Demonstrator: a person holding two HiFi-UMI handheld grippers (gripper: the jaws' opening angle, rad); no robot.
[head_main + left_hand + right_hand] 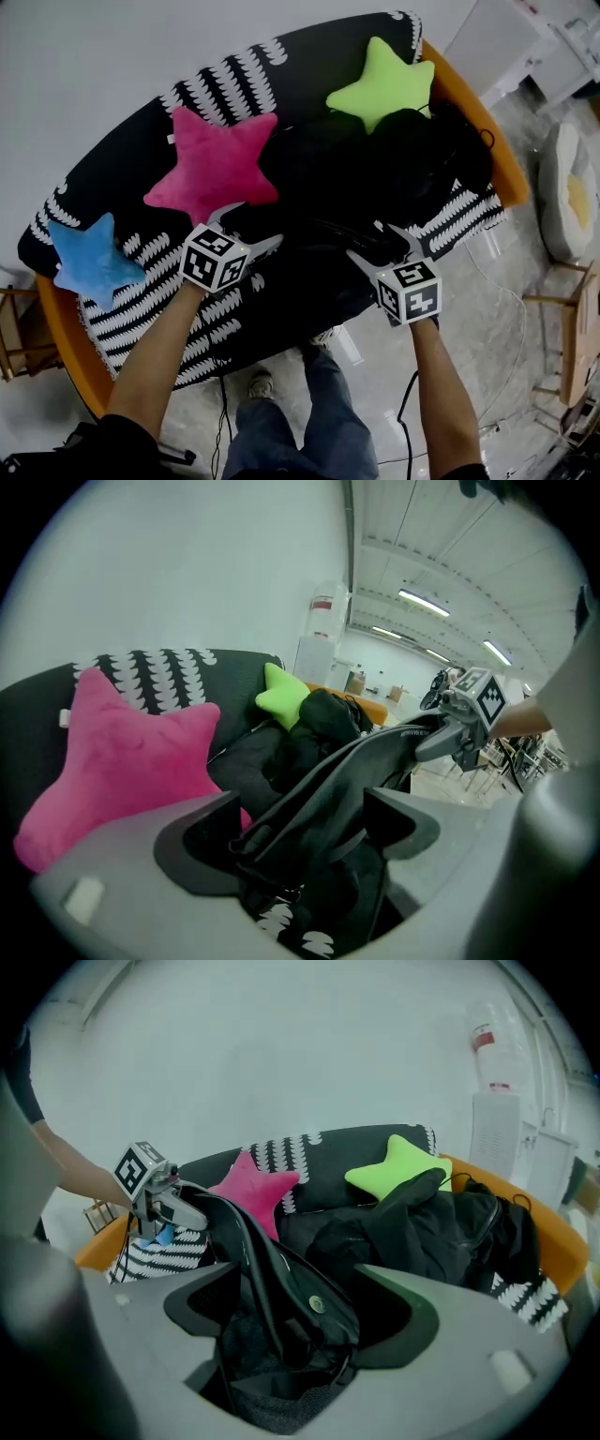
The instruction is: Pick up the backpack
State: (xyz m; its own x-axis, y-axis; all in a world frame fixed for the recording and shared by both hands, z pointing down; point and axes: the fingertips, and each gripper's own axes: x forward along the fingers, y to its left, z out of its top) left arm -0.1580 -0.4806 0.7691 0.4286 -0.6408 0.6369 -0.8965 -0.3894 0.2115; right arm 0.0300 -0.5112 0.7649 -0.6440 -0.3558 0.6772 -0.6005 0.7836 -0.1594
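Lying slumped on the sofa [56,328], on its black-and-white cover, the black backpack [375,178] sits between the pink star cushion [211,164] and the green star cushion [380,84], touching both. The blue star cushion [89,262] is well apart from it. It looks like soft, limp fabric that will sag and fold when raised, probably light unless it is packed. Its body offers no firm edge to pinch. The padded shoulder strap [375,761] arches up from it and is the sound place to take hold, being thick, springy and unlikely to slip. The left gripper [251,225] stands wide with one end of that strap between its jaws, not clamped. The right gripper [373,242] is also wide and straddles the strap further along, near a snap button, without pressing on it. Pinching both spots firmly should share the load and stop the bag swinging.
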